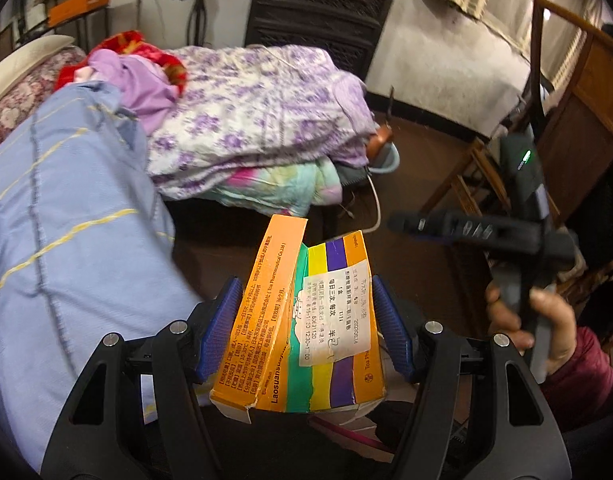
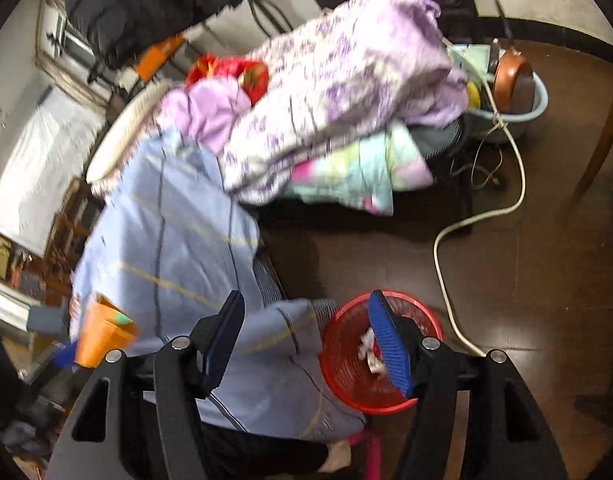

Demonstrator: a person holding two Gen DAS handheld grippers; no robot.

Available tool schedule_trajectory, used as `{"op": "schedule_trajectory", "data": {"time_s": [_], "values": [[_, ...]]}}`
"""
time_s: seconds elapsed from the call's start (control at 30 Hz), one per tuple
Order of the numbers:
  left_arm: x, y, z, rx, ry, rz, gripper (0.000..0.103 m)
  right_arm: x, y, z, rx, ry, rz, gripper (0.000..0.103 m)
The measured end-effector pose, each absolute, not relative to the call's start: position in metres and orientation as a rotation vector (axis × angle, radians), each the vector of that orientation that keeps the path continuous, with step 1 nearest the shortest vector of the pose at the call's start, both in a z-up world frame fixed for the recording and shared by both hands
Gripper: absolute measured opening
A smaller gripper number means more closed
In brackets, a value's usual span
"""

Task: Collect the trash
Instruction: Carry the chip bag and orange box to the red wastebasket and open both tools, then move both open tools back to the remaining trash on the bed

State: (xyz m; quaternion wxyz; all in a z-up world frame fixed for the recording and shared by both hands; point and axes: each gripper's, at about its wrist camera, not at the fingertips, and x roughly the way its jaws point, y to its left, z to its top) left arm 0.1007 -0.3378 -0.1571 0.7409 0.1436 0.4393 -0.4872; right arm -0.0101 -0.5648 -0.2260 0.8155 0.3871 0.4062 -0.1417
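On my left wrist camera, the left gripper (image 1: 306, 328) is clamped on an orange medicine box (image 1: 302, 320), its blue pads (image 1: 222, 328) pressing the two long sides so the box stands up between the fingers, with its torn lower end toward the lens. The box has green, yellow and purple stripes and a white printed label (image 1: 338, 316) on its face. Behind it to the left I see a pale blue quilt (image 1: 66, 216) with yellow stitching, and beyond that a folded purple-flowered blanket (image 1: 258, 112) lying on top of a pastel one. On the right edge a hand (image 1: 518, 320) in a dark red sleeve grips the handle of the right gripper (image 1: 466, 226), which reaches across the frame, somewhat blurred. On my right wrist camera, the right gripper (image 2: 306, 344) stands wide with nothing between its fingers. Just beyond its right finger a red mesh bin (image 2: 346, 360) sits on the dark floor (image 2: 526, 280), partly behind that finger, and white crumpled scraps (image 2: 366, 346) lie inside it. The blue quilt (image 2: 178, 240) hangs down beside the bin and touches or overlaps its left rim. At the far left, blurred, the orange box (image 2: 102, 332) shows again, well apart from the bin. A white cable (image 2: 442, 256) runs across the floor toward a pale blue basin (image 2: 540, 100) behind the bedding.
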Motion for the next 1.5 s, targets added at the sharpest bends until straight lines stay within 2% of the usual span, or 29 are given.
{"op": "schedule_trajectory", "data": {"time_s": [0.2, 0.37, 0.43, 0.57, 1.37, 1.5], "values": [[0.085, -0.374, -0.172, 0.393, 0.981, -1.123, 0.065, -0.02, -0.58, -0.21, 0.831, 0.81, -0.31, 0.065], [0.079, -0.398, -0.175, 0.436, 0.981, -1.135, 0.071, -0.026, -0.59, -0.207, 0.845, 0.789, -0.318, 0.065], [0.076, -0.4, -0.17, 0.436, 0.968, -1.137, 0.079, -0.028, -0.59, -0.205, 0.842, 0.784, -0.323, 0.065], [0.078, -0.398, -0.162, 0.429, 0.94, -1.123, 0.082, -0.027, -0.589, -0.203, 0.831, 0.776, -0.322, 0.065], [0.11, -0.303, -0.111, 0.263, 0.828, -0.935, 0.082, -0.001, -0.518, -0.139, 0.67, 0.748, -0.237, 0.07], [0.118, -0.278, -0.105, 0.239, 0.793, -0.868, 0.085, 0.006, -0.498, -0.125, 0.629, 0.743, -0.218, 0.072]]}}
